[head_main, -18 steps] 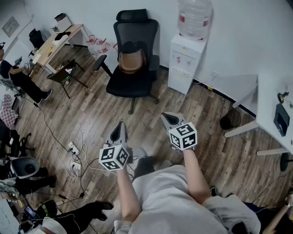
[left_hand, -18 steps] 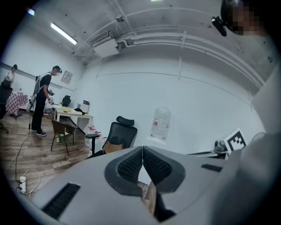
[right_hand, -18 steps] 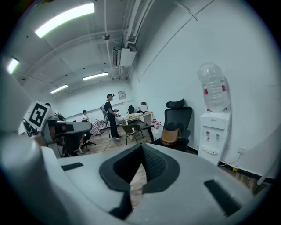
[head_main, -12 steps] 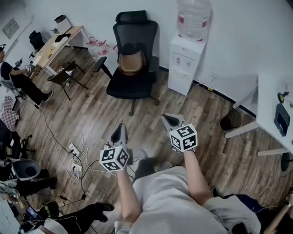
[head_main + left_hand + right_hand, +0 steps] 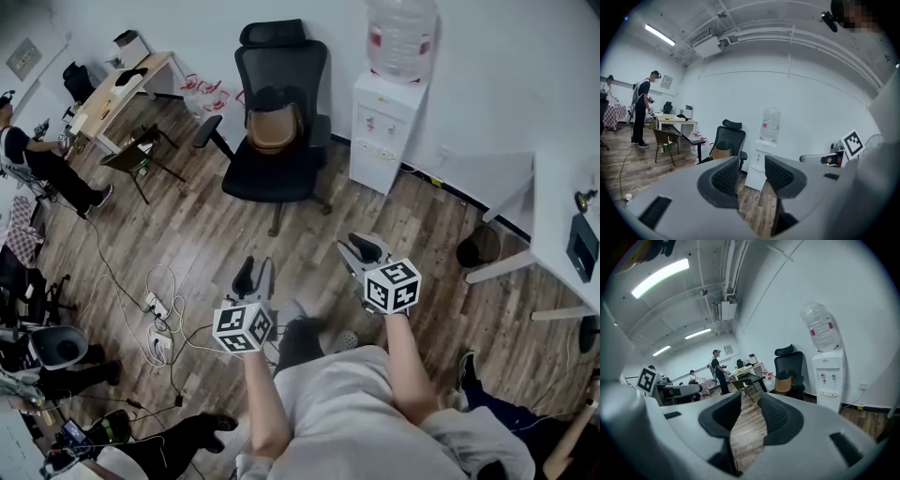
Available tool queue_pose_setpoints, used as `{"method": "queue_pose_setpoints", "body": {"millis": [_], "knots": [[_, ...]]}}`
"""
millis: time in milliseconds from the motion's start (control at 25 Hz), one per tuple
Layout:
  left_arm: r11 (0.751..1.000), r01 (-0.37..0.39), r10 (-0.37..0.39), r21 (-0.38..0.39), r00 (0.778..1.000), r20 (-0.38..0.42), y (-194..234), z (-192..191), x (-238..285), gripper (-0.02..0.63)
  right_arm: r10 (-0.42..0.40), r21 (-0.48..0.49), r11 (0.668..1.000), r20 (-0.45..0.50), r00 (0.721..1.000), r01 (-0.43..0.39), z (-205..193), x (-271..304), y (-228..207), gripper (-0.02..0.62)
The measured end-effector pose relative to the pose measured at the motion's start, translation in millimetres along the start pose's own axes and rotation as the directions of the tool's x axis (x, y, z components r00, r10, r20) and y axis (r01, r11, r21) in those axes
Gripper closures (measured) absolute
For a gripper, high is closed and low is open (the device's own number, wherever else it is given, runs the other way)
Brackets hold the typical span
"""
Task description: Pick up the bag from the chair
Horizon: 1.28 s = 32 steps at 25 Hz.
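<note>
A brown bag (image 5: 270,130) stands upright on the seat of a black office chair (image 5: 277,167) against the far white wall. In the head view both grippers hang over the wood floor well short of the chair. My left gripper (image 5: 255,277) is open with nothing between its fingers. My right gripper (image 5: 362,250) is also open and empty. In the left gripper view the bag (image 5: 720,152) shows just left of the jaws of the left gripper (image 5: 752,174). The right gripper view has the bag (image 5: 787,385) right of the right gripper (image 5: 750,411).
A white water dispenser (image 5: 385,131) with a bottle stands right of the chair. Cables and a power strip (image 5: 155,310) lie on the floor at left. A folding chair (image 5: 137,156), a desk (image 5: 116,90) and a person (image 5: 42,164) are far left; a white table (image 5: 561,234) and black bin (image 5: 478,248) at right.
Both grippers sit slightly lower and further right in the head view. The chair and bag have not moved.
</note>
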<state>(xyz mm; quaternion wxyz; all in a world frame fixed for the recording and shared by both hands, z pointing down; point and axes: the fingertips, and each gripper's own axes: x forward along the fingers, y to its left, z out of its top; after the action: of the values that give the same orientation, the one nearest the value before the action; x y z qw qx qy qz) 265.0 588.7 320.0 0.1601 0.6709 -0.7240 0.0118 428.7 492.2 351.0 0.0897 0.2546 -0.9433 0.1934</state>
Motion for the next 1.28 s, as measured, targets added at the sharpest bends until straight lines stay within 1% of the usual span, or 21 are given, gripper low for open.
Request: {"method": "queue_pose_setpoints", "body": {"millis": [160, 240, 320, 440, 560, 680, 880, 960, 1080, 1160, 1280], "knots": [[1.0, -0.01, 0.01, 0.013, 1.0, -0.01, 14.7, -0.7, 14.3, 0.402, 0.004, 0.005, 1.0, -0.005, 1.0, -0.004, -3.1, 16.0, -5.2, 0.428], [1.0, 0.003, -0.003, 0.03, 1.0, -0.012, 21.7, 2.5, 25.8, 0.385, 0.003, 0.002, 1.0, -0.003, 1.0, -0.003, 1.8, 27.9, -9.2, 0.396], [0.998, 0.035, -0.034, 0.043, 0.999, -0.019, 27.2, 7.8, 41.6, 0.385, -0.009, -0.034, 0.999, -0.023, 1.0, 0.009, 7.7, 41.0, -13.2, 0.347], [0.998, 0.061, -0.061, 0.028, 0.998, -0.013, 40.1, 21.1, 70.6, 0.385, -0.028, -0.1, 0.995, -0.079, 0.996, 0.02, 16.4, 63.4, -20.4, 0.287], [0.997, 0.078, -0.078, 0.0, 0.997, 0.005, 57.4, 39.4, 103.0, 0.385, -0.019, -0.106, 0.994, -0.093, 0.995, 0.009, 33.5, 87.4, -26.9, 0.284], [0.994, 0.105, -0.105, -0.012, 0.994, 0.027, 77.2, 59.9, 134.3, 0.385, -0.035, -0.1, 0.995, -0.084, 0.996, 0.026, 54.6, 115.7, -37.1, 0.278], [0.992, 0.126, -0.125, -0.013, 0.991, 0.043, 127.9, 89.6, 173.6, 0.383, -0.041, -0.044, 0.998, -0.055, 0.998, 0.039, 81.3, 177.8, -43.7, 0.278], [0.991, 0.134, -0.133, -0.027, 0.99, 0.044, 151.6, 98.6, 185.2, 0.383, -0.008, -0.043, 0.999, -0.06, 0.998, 0.006, 87.8, 204.1, -33.5, 0.278], [0.987, 0.154, -0.152, -0.047, 0.988, 0.041, 185.3, 106.9, 201.5, 0.383, 0.054, -0.077, 0.995, -0.081, 0.995, -0.06, 91.5, 246.8, -8.7, 0.278], [0.987, 0.155, -0.154, -0.045, 0.988, 0.033, 205.9, 109.2, 210.5, 0.383, 0.069, -0.097, 0.992, -0.104, 0.992, -0.079, 88.5, 273.4, 4.0, 0.275], [0.987, 0.153, -0.151, -0.054, 0.988, 0.036, 233.0, 113.4, 217.9, 0.383, 0.071, -0.091, 0.992, -0.132, 0.989, -0.084, 83.3, 302.0, 14.2, 0.275]]}}
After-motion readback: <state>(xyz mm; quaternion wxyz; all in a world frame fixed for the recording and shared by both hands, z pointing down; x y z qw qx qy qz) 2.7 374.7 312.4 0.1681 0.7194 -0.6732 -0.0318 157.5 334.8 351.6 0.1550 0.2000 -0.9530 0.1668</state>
